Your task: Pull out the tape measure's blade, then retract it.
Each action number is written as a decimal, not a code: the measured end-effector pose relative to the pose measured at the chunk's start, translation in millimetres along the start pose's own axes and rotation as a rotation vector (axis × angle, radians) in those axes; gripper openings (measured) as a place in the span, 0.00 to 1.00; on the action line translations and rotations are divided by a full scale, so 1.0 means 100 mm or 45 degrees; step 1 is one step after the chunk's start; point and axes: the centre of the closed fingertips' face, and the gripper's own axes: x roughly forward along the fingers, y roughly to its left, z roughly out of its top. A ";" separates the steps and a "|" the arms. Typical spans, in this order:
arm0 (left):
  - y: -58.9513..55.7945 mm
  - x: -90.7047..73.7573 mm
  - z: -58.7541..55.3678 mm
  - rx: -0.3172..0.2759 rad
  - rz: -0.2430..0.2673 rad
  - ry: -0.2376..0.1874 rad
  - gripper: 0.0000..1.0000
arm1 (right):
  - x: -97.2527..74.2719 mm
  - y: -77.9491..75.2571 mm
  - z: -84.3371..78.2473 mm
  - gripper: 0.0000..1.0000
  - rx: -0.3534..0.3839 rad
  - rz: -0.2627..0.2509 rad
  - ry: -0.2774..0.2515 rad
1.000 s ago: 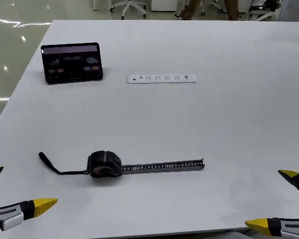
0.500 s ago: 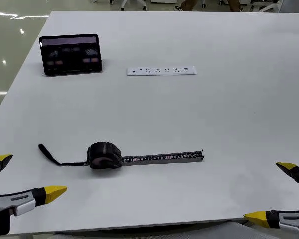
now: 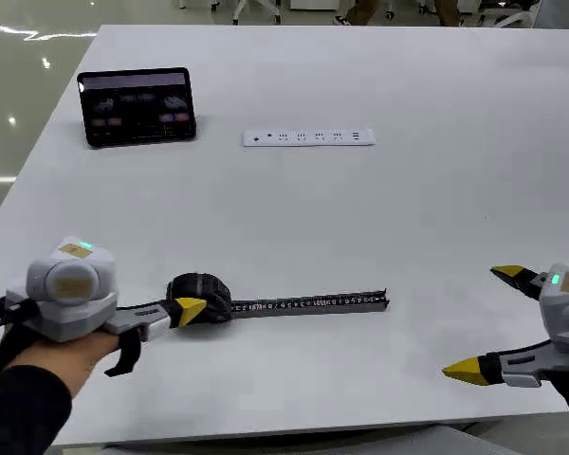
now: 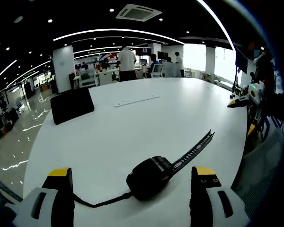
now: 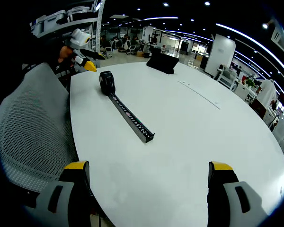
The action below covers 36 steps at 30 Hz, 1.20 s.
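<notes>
A black tape measure lies on the white table, with its blade pulled out to the right and flat on the surface. My left gripper is open and points at the case, which sits just ahead between the jaws; neither jaw touches it. In the head view one yellow fingertip overlaps the case's near left side. My right gripper is open at the near right edge, well apart from the blade's hooked end. The case's strap trails back toward the left gripper.
A dark tablet stands at the far left and a white power strip lies behind the tape measure. The table's near edge runs just below both grippers. A grey mesh chair is beside the table. People stand in the office behind.
My left gripper has moved right, from the near left corner up to the tape measure's case. The right gripper has come slightly inward. Tape measure and blade have not moved.
</notes>
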 end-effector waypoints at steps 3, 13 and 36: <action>-0.10 0.11 -0.08 -0.017 0.021 0.001 1.00 | 0.11 -0.01 0.03 1.00 -0.036 0.057 0.045; -0.11 0.30 -0.29 -0.304 0.140 -0.031 1.00 | 0.59 -0.07 0.09 0.97 -0.244 0.234 0.186; 0.01 0.46 -0.35 -0.327 0.158 -0.135 0.94 | 1.21 0.00 0.00 0.32 -0.473 0.556 0.427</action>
